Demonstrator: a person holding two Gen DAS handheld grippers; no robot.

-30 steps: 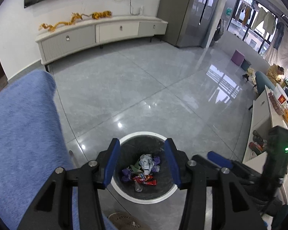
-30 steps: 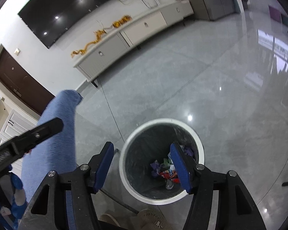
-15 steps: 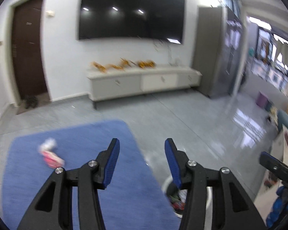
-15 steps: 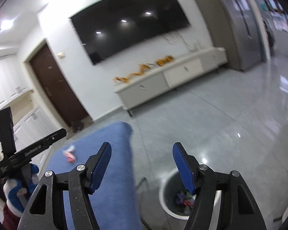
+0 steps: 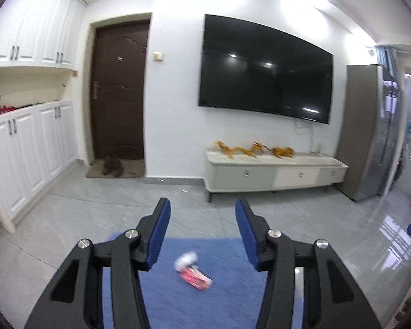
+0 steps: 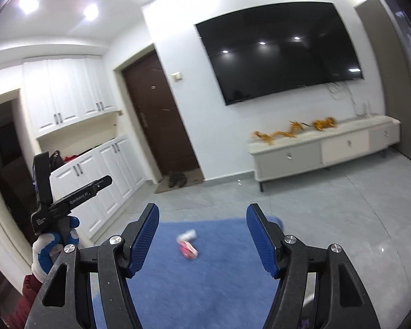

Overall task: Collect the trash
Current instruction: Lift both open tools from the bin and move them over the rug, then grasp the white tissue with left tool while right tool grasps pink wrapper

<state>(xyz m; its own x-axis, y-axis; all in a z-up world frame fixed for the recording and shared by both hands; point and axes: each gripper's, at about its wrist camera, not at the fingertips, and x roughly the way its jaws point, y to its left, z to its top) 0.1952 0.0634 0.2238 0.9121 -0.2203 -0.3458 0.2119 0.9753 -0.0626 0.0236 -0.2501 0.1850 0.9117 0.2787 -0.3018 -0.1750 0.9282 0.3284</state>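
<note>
Right wrist view: the left gripper (image 6: pixel 102 182), at the left edge, bears white lettering reading about "GenRobot.AI"; a smaller label below is illegible. A gloved hand (image 6: pixel 50 249) grips it. The right gripper (image 6: pixel 202 237) has just been widening, jaws spread, nothing between them. Left wrist view: the left gripper (image 5: pixel 202 231) is spread, empty. A red wrapper (image 5: pixel 196 278) and a white scrap (image 5: pixel 186 259), touching and blurred, lie mid-rug (image 5: pixel 227 296), toward its far edge.

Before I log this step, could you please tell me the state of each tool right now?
Left tool: open, holding nothing.
Right tool: open, holding nothing; its jaws have just been opening.
</note>
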